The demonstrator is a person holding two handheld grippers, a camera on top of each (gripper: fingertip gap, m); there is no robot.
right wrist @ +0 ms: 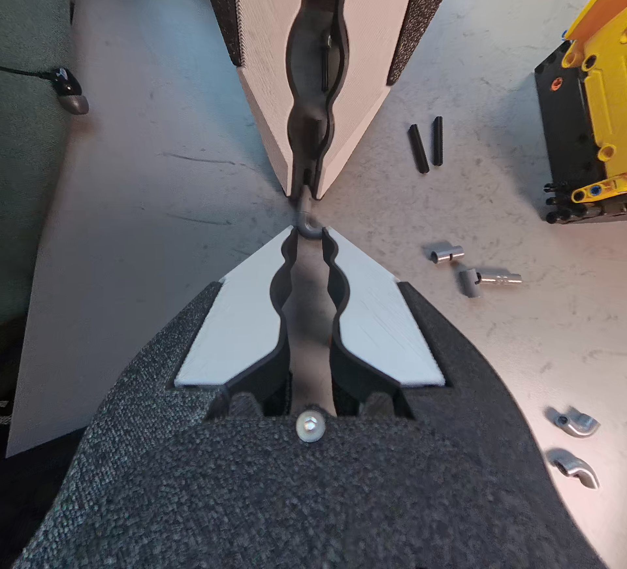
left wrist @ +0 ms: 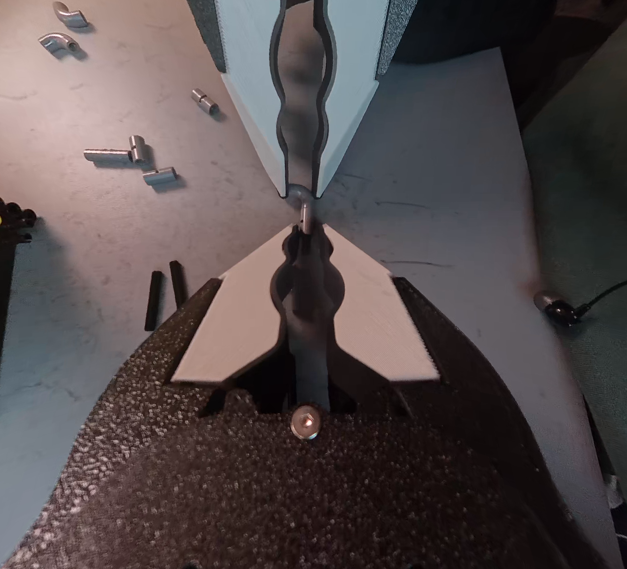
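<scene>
Held: my right gripper (right wrist: 308,230) clamped on a grey elbow (right wrist: 307,223); my left gripper (left wrist: 308,227) clamped on a grey sleeve (left wrist: 307,217). The pieces meet end to end, centre. Loose on the table (left wrist: 424,179): spare elbows (left wrist: 69,15), black pins (left wrist: 152,295)

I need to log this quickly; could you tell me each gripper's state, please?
Left gripper: shut on a straight grey connector.
Right gripper: shut on a grey elbow piece joined to that connector.
</scene>
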